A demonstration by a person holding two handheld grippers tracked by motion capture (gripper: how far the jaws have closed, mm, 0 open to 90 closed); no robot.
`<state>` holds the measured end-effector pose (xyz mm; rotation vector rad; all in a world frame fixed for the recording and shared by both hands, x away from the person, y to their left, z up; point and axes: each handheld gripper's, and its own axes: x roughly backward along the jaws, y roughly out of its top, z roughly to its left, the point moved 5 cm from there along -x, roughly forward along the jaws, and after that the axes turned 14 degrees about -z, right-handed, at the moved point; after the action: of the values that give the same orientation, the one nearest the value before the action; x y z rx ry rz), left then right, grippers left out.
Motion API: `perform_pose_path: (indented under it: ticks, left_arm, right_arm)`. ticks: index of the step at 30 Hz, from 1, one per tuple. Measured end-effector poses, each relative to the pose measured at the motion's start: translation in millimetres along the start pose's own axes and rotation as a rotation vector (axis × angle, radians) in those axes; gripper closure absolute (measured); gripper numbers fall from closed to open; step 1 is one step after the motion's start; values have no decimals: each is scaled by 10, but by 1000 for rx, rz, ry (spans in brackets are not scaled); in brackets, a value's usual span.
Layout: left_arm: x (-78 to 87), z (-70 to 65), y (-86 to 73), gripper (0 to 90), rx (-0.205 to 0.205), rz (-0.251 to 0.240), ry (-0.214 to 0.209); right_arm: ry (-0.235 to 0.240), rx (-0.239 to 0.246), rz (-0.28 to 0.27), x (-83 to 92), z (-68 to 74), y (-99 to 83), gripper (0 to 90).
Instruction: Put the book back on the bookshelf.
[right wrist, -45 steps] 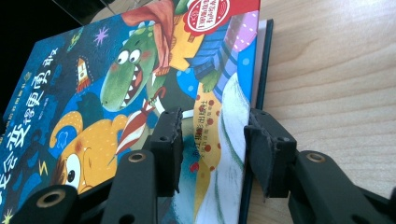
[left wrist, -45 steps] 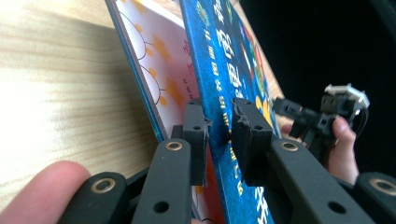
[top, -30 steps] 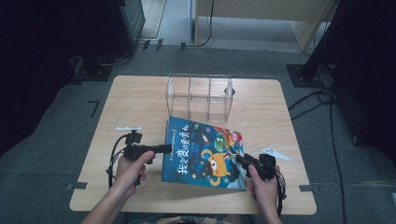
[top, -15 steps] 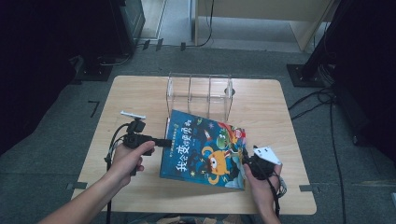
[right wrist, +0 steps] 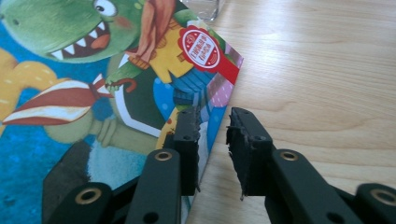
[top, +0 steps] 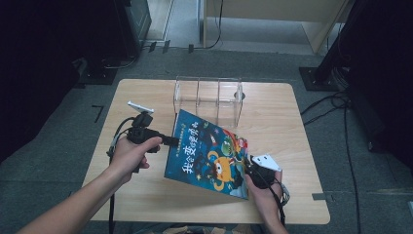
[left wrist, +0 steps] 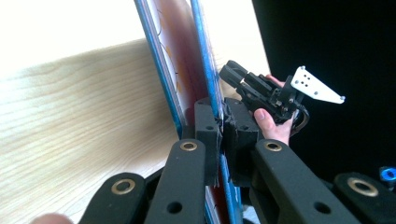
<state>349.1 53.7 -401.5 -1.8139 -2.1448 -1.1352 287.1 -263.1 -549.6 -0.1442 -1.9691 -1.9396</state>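
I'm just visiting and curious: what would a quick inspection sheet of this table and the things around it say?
Surface: wooden table, bare apart from the items below.
Job's things: picture book, left edge lifted, right edge low; clear divided box behind it.
Clutter: nothing seen.
Grippers: left hand-held gripper shut on the book's edge; right hand-held gripper astride the book's right edge, jaws just closing, gap visible.
Cables: one trails from each gripper; more lie on the floor.
Surroundings: grey floor, dark stands, wooden furniture behind.
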Motion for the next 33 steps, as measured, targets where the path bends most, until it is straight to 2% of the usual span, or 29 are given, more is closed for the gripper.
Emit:
perform_pose_path:
  ticks: [6, 8, 9, 10, 11, 12, 13, 14, 15, 21, 22, 27, 28, 32, 33]
  left_arm:
    - [39, -190, 77, 852, -68, 19, 42]
    - [38, -314, 123, 847, -93, 39, 71]
    - [38, -314, 123, 846, -93, 39, 71]
    - [37, -394, 156, 845, -107, 50, 88]
    - [37, -394, 156, 845, -107, 50, 88]
    - [24, -465, 189, 845, -118, 60, 109]
    - [24, -465, 189, 844, -118, 60, 109]
    - [13, -540, 218, 843, -138, 67, 128]
    - [13, -540, 218, 842, -138, 67, 128]
    - [-41, -750, 293, 836, -184, 89, 183]
    - [-58, -804, 327, 835, -194, 102, 196]
    - [-84, -896, 373, 837, -212, 120, 220]
    - [-89, -922, 383, 837, -217, 121, 227]
    - [-90, -1012, 424, 837, -247, 139, 250]
    - [-85, -1055, 444, 837, -266, 149, 261]
  right_arm:
    - [7, -19, 3, -13, 77, 2, 774]
    - [10, -27, 3, -16, 90, 3, 784]
    - [9, -26, 4, -16, 103, 3, 786]
    - [9, -18, 2, -16, 109, 4, 788]
    - [8, -22, 3, -15, 119, 4, 790]
    - [8, -25, 2, -17, 122, 3, 790]
    - [7, -34, 4, -16, 121, 3, 791]
    - [8, -42, 3, -18, 116, 4, 792]
    - [11, -55, 4, -19, 118, 4, 794]
    - [11, -68, 3, -21, 121, 4, 807]
    - [10, -76, 3, -23, 128, 5, 814]
    - [10, -106, 4, -28, 131, 5, 817]
    - [13, -129, 4, -34, 135, 4, 818]
    - [23, -153, 5, -45, 156, 6, 818]
    - [30, -168, 8, -51, 178, 7, 816]
